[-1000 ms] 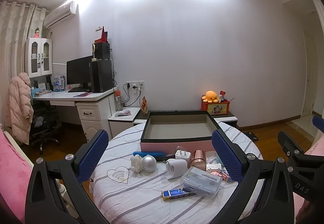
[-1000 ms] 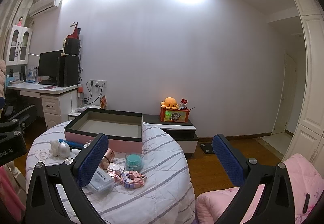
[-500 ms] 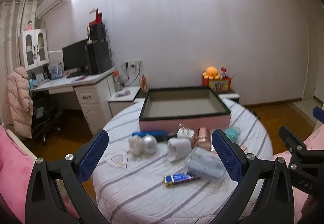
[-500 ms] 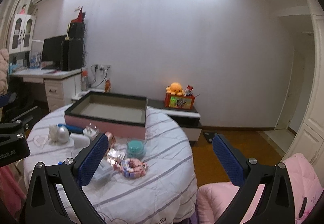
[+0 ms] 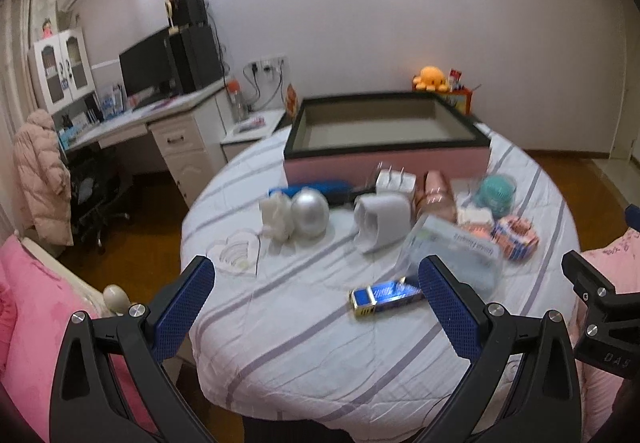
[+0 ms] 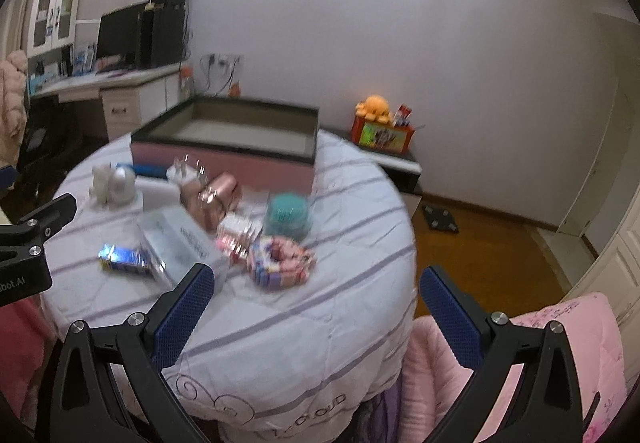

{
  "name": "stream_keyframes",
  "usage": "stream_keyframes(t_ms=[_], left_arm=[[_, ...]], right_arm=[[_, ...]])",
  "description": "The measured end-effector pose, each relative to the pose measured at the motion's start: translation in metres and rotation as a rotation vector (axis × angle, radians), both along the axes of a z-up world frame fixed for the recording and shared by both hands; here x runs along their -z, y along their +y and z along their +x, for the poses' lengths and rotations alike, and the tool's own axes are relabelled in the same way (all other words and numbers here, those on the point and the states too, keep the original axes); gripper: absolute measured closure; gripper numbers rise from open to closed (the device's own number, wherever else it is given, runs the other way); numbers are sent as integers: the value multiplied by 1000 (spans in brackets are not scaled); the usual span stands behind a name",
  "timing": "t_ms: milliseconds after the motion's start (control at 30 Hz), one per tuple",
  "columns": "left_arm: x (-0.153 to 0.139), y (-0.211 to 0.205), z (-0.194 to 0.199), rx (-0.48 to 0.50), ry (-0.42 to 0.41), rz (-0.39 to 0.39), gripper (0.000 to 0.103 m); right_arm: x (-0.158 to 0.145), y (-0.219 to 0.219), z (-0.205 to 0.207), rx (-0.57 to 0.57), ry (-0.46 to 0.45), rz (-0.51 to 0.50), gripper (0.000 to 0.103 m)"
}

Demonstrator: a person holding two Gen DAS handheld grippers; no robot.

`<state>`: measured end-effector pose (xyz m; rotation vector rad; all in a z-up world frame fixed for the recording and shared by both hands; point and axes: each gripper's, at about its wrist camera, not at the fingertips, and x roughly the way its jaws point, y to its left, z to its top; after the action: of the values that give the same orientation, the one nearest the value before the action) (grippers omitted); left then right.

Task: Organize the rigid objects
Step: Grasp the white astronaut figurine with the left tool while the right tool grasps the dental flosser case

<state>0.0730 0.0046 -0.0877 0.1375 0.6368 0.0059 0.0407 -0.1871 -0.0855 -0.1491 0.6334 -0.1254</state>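
A round table with a striped white cloth [image 5: 304, 331] carries an open pink box with a black rim [image 5: 386, 165] at its far side. In front of the box lie a silver ball [image 5: 310, 211], a white charger [image 5: 394, 181], a white cylinder [image 5: 382, 221], a rose-gold cup [image 5: 436, 193], a teal round container [image 5: 497, 191], a clear plastic case [image 5: 452, 257], a blue pack [image 5: 386, 295] and a pink pack [image 6: 280, 261]. My left gripper [image 5: 316, 307] is open and empty above the table's near edge. My right gripper [image 6: 314, 313] is open and empty over the table's near right side.
A white desk with a monitor [image 5: 148, 63] stands at the left with a chair and coat [image 5: 38, 179]. A low cabinet holds an orange plush toy [image 6: 374, 107]. Pink bedding [image 6: 560, 359] lies at the right, a pink bed [image 5: 28, 307] at the left.
Both grippers have tilted down and moved closer to the table, so the objects look larger and lower. Both stay open and empty.
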Motion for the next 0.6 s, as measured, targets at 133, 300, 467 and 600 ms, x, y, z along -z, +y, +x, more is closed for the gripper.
stream_keyframes(t_ms=[133,300,467,600], left_arm=[[12,7,7,-9,43,-1,0],[17,19,15,-5,75,-25,0],[20,33,29,-23,89,-31,0],[28,50,42,-38,127,-62,0]], right_arm=[[12,6,7,-18,42,3,0],[16,16,18,-78,73,34,0],[19,38,37,-146,100,20,0],[26,55,57,-203,142,27,0]])
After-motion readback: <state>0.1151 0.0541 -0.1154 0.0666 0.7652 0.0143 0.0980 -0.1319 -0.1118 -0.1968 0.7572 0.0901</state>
